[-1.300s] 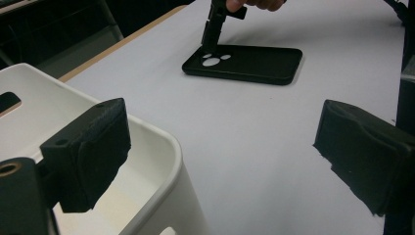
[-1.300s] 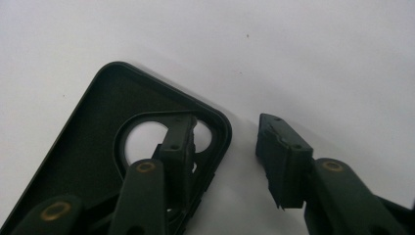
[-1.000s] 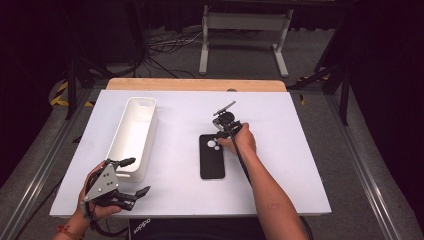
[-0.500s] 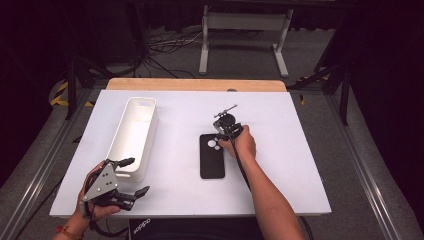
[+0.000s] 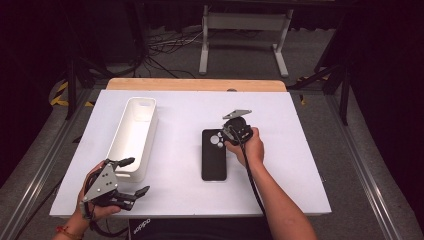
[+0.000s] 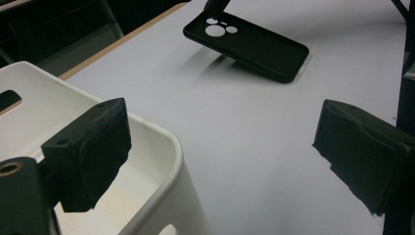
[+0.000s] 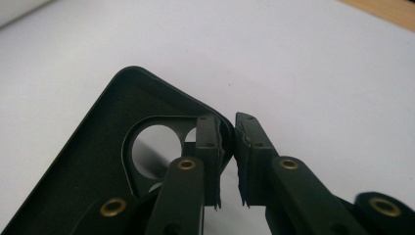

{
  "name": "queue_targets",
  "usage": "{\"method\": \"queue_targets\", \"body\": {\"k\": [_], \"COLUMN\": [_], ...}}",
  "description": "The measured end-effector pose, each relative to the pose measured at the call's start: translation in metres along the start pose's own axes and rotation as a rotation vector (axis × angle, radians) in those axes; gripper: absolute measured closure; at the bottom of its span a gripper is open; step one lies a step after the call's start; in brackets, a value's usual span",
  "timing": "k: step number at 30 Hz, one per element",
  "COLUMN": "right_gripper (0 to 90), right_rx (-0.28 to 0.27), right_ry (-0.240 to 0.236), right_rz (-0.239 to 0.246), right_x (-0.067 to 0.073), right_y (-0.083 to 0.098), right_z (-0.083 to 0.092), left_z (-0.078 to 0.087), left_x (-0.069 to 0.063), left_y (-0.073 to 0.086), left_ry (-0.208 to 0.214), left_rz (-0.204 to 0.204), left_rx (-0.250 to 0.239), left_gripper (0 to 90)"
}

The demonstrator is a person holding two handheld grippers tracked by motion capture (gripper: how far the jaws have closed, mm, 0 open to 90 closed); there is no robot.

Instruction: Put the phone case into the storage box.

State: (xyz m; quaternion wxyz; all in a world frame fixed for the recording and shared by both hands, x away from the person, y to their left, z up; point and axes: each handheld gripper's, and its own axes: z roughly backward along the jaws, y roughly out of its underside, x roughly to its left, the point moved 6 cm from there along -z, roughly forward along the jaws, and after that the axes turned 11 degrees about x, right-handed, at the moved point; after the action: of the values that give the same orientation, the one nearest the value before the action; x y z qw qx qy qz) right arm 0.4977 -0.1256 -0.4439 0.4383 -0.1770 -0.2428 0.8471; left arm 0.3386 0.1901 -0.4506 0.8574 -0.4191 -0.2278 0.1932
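A black phone case [image 5: 214,155] lies at the middle of the white table [image 5: 300,150], inside face up. My right gripper [image 5: 231,131] is shut on the rim of its far right corner, beside the camera cutout. In the right gripper view the pads [image 7: 210,147] pinch that rim of the phone case [image 7: 88,166]. The left gripper view has the phone case [image 6: 247,41] tilted, camera end raised over a shadow. My left gripper [image 5: 132,175] stands open at the near end of a white bin [image 5: 149,142], with one pad over the bin's rim [image 6: 166,142] and nothing between the pads.
The long white bin lies lengthwise on the table's left half. A wooden strip [image 5: 195,84] runs along the far edge. Beyond it stand a metal frame [image 5: 245,22] and cables on the floor. Bare table lies right of the case.
My right gripper has moved a little right and up, lifting the case's camera end off the table. The left gripper has stayed where it was.
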Motion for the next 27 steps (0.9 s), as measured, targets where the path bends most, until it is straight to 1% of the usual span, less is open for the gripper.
{"method": "queue_targets", "body": {"k": [1, 5, 7, 9, 11, 14, 15, 16, 18, 19, 20, 22, 24, 25, 27], "right_gripper": [81.8, 81.9, 81.9, 81.9, 81.9, 81.9, 81.9, 81.9, 81.9, 81.9, 81.9, 81.9, 81.9, 81.9, 81.9], "right_rx": [-0.028, -0.110, -0.136, -0.165, -0.174, -0.211, -0.219, -0.229, -0.245, -0.255, -0.265, -0.277, -0.282, -0.293, -0.298], "right_ry": [0.014, 0.023, 0.025, 0.041, 0.042, 0.032, 0.033, 0.040, 0.050, 0.045, 0.044, 0.050, 0.050, 0.055, 0.066], "right_rz": [0.003, 0.026, 0.039, 0.060, 0.065, 0.080, 0.078, 0.087, 0.095, 0.096, 0.103, 0.111, 0.113, 0.117, 0.123], "right_x": [0.001, 0.008, 0.011, 0.014, 0.016, 0.021, 0.023, 0.024, 0.027, 0.028, 0.030, 0.032, 0.032, 0.034, 0.034], "right_y": [0.001, 0.004, 0.005, 0.006, 0.007, 0.009, 0.009, 0.009, 0.010, 0.010, 0.010, 0.010, 0.010, 0.010, 0.009], "right_z": [0.005, 0.024, 0.031, 0.040, 0.043, 0.053, 0.055, 0.057, 0.061, 0.063, 0.066, 0.069, 0.070, 0.073, 0.074], "left_z": [0.000, 0.000, 0.001, 0.001, 0.001, 0.002, 0.002, 0.002, 0.003, 0.003, 0.003, 0.003, 0.003, 0.003, 0.003], "left_x": [0.000, 0.001, 0.000, 0.000, -0.001, 0.000, -0.001, 0.000, 0.000, 0.000, 0.000, 0.001, 0.001, 0.001, 0.001], "left_y": [0.000, 0.000, -0.001, -0.001, -0.002, -0.004, -0.005, -0.005, -0.007, -0.007, -0.010, -0.011, -0.014, -0.018, -0.022], "left_ry": [-0.002, -0.001, 0.001, 0.002, 0.005, 0.000, 0.000, 0.000, -0.006, -0.004, -0.007, -0.012, -0.027, -0.048, -0.049], "left_rz": [0.001, 0.011, 0.013, 0.018, 0.023, 0.027, 0.029, 0.026, 0.033, 0.038, 0.054, 0.050, 0.070, 0.067, 0.068], "left_rx": [-0.001, -0.004, -0.005, -0.008, -0.012, -0.022, -0.023, -0.020, -0.023, -0.028, -0.037, -0.030, -0.033, -0.039, -0.042], "left_gripper": [7.5, 7.5, 7.5, 7.5, 7.5, 7.5, 7.5, 7.5, 7.5, 7.5, 7.5, 7.7, 8.5, 11.6, 12.3]}}
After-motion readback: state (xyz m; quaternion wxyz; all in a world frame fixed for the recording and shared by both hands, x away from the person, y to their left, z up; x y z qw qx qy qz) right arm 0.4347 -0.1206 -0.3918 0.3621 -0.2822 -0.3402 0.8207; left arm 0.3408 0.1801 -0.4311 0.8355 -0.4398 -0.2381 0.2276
